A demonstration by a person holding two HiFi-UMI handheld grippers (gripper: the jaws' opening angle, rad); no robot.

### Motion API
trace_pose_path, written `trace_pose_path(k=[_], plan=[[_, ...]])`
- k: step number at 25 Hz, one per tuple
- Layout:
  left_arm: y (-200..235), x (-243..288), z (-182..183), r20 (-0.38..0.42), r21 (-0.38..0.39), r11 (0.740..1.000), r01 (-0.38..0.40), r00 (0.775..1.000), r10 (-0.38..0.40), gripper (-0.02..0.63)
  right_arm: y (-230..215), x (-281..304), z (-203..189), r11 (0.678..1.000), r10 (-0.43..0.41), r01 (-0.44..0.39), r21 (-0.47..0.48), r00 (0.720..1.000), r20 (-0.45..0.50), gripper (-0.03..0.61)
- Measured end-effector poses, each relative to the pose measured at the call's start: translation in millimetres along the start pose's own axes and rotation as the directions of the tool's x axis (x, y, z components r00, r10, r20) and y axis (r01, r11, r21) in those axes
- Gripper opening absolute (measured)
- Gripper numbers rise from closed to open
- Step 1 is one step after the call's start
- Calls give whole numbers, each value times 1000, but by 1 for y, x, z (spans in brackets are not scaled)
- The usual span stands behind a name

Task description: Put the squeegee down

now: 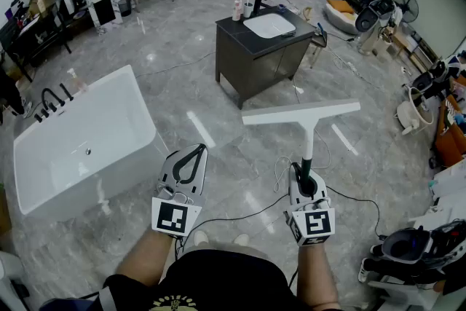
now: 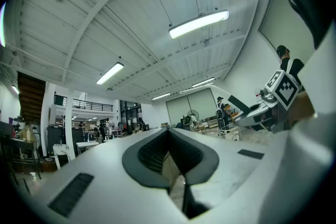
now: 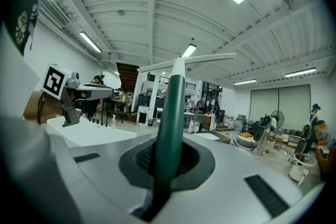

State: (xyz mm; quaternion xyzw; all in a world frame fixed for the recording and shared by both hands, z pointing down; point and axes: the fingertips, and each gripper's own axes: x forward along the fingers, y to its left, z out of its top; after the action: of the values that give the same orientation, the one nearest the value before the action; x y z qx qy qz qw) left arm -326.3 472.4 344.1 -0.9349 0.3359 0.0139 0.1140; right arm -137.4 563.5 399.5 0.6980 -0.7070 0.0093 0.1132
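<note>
The squeegee [image 1: 301,113] has a long white blade on a white neck and a dark green handle [image 1: 308,160]. My right gripper [image 1: 306,171] is shut on that handle and holds the squeegee out in front of me above the floor, blade level and farthest from me. In the right gripper view the green handle [image 3: 170,113] rises from between the jaws with the blade [image 3: 184,62] across the top. My left gripper [image 1: 199,150] hangs to the left of it, shut with nothing in it. The left gripper view shows its tips [image 2: 169,132] meeting.
A white bathtub [image 1: 80,142] stands on the grey marble floor at the left. A dark vanity cabinet [image 1: 251,58] with a white basin is ahead. Black cables [image 1: 349,193] trail over the floor near my right side. Stools, a fan and clutter line the right edge [image 1: 415,105].
</note>
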Motion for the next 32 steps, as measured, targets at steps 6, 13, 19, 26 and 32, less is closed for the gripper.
trace_pose_path(k=[6, 13, 19, 26, 32], plan=[[-32, 25, 13, 29, -3, 997, -77, 997, 77, 18, -47, -11, -18, 999, 39, -39, 29, 999, 14, 28], [-52, 41, 14, 6, -1, 990, -140, 990, 140, 18, -91, -20, -36, 995, 90, -92, 44, 995, 47, 28], [-80, 64, 16, -11, 1, 992, -125, 992, 125, 18, -127, -20, -40, 993, 95, -98, 59, 995, 44, 28], [-70, 77, -5, -43, -11, 988, -152, 988, 151, 18, -138, 1, -54, 992, 99, -102, 81, 995, 33, 28], [-60, 89, -27, -42, -9, 991, -134, 990, 134, 18, -135, 29, -72, 987, 112, -114, 109, 993, 22, 28]])
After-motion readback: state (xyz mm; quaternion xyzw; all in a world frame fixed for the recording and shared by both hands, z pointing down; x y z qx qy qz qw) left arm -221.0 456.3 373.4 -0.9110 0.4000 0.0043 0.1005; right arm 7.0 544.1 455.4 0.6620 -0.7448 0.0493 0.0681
